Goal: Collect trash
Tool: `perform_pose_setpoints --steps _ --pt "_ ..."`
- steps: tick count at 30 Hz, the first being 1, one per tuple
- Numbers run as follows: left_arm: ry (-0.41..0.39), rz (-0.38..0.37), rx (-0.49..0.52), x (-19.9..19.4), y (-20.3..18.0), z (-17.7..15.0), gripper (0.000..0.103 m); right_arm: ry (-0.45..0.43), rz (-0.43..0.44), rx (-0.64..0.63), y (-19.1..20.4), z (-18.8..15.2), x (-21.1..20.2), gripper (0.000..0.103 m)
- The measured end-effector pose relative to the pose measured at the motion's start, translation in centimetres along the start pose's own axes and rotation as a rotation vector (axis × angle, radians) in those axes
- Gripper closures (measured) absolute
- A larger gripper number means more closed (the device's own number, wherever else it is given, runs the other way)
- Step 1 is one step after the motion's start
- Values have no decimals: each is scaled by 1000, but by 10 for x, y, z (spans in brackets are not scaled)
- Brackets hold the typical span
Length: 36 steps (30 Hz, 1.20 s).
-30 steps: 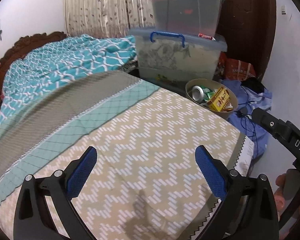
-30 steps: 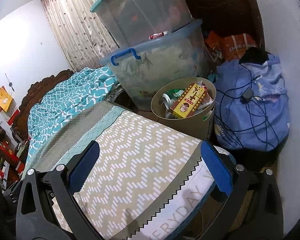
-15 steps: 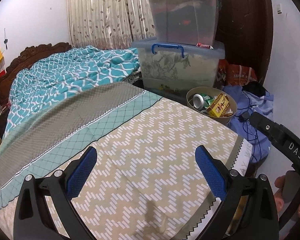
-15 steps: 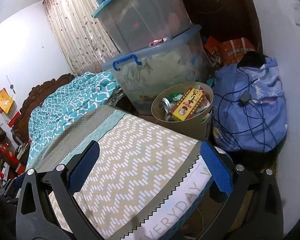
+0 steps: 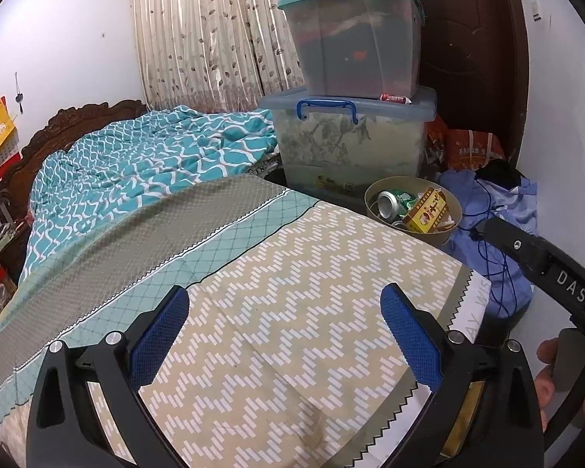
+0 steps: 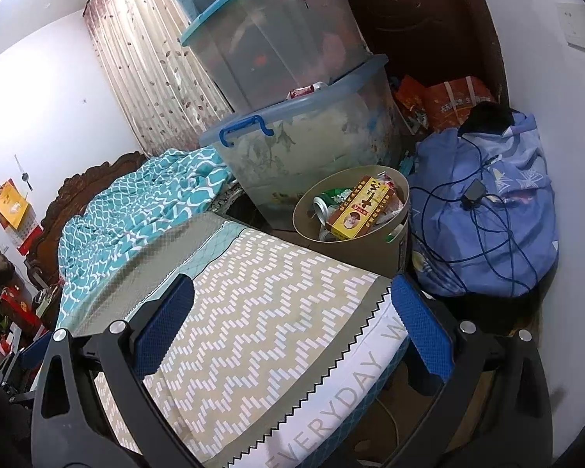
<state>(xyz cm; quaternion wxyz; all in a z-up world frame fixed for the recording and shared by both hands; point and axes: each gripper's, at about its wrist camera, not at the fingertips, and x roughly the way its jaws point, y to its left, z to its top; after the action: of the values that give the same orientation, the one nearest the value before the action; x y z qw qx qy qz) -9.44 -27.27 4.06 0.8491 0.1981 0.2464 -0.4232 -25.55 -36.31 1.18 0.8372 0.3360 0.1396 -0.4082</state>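
A round tan trash bin (image 5: 436, 236) (image 6: 374, 251) stands on the floor past the bed's far corner. It holds a crushed can (image 5: 388, 201) (image 6: 323, 204), a yellow and red carton (image 5: 427, 210) (image 6: 357, 210) and other scraps. My left gripper (image 5: 284, 329) hangs open over the zigzag bedcover with nothing between its blue pads. My right gripper (image 6: 292, 318) is open too, above the bed's corner, well short of the bin. The right tool's black body (image 5: 546, 269) shows at the left wrist view's right edge, held by a hand (image 5: 546, 374).
Stacked clear storage boxes (image 5: 351, 89) (image 6: 292, 89) stand behind the bin. A blue bag with cables (image 6: 487, 210) fills the floor to the bin's right, against the white wall. A teal quilt (image 5: 144, 171) lies on the bed toward the carved headboard (image 5: 39, 148).
Both grippers have pulled back and risen, so the bin and boxes look smaller and farther. Both stay open and empty.
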Motion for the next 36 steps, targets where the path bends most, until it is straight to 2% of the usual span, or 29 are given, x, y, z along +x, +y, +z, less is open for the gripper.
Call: perform_pose_setpoints --steps 21,28,36 --pt "-1 30 -23 -12 15 1 8 36 7 -18 9 -6 3 3" --pt "-28 75 18 -16 11 1 8 48 7 -15 8 -6 4 3" --pt "-26 74 23 -17 8 1 8 46 7 -15 8 -6 5 3"
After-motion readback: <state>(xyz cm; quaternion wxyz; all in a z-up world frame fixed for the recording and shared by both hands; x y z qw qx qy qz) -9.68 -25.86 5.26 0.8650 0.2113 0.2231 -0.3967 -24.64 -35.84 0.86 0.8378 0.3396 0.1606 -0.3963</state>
